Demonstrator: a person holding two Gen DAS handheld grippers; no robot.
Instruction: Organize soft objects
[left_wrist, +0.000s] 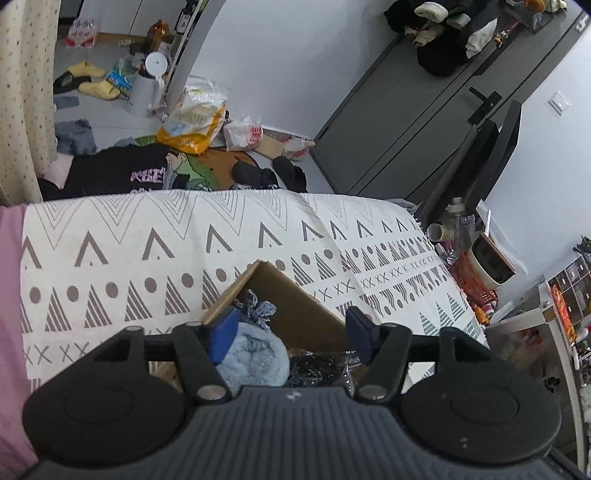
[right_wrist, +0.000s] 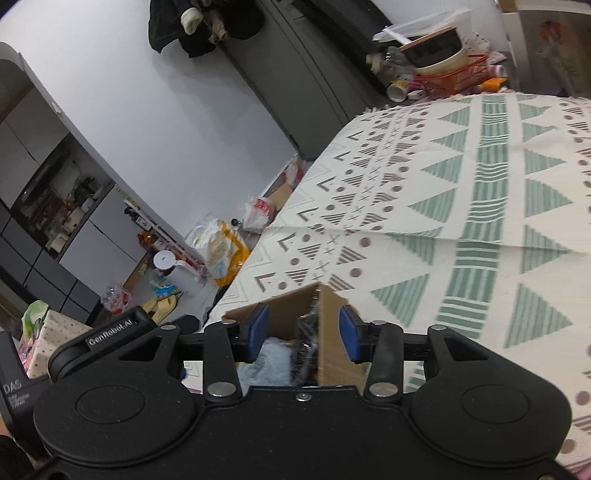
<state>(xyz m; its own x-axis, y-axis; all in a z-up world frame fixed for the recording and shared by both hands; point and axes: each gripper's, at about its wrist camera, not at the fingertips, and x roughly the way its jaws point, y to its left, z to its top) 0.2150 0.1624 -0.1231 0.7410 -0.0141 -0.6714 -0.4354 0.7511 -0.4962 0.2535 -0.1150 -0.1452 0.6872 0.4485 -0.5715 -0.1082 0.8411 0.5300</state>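
A brown cardboard box (left_wrist: 295, 314) stands open on a patterned cream blanket (left_wrist: 147, 236). Inside lie a fluffy light-blue cloth (left_wrist: 255, 358), a blue-grey patterned fabric piece (left_wrist: 258, 306) and something dark and shiny (left_wrist: 321, 363). My left gripper (left_wrist: 291, 332) hovers over the box, open, nothing between its blue pads. In the right wrist view the same box (right_wrist: 332, 332) shows the light-blue cloth (right_wrist: 269, 358) and the dark shiny item (right_wrist: 306, 339). My right gripper (right_wrist: 303, 332) is open above the box, holding nothing.
Beyond the blanket's far edge the floor is cluttered: black clothing (left_wrist: 118, 170), a yellow bag (left_wrist: 195, 118), yellow slippers (left_wrist: 96, 88), black shoes (left_wrist: 269, 173). A grey door (left_wrist: 406, 122) stands behind. An orange basket (right_wrist: 454, 74) with bottles sits past the blanket. The other gripper's body (right_wrist: 110, 332) shows at left.
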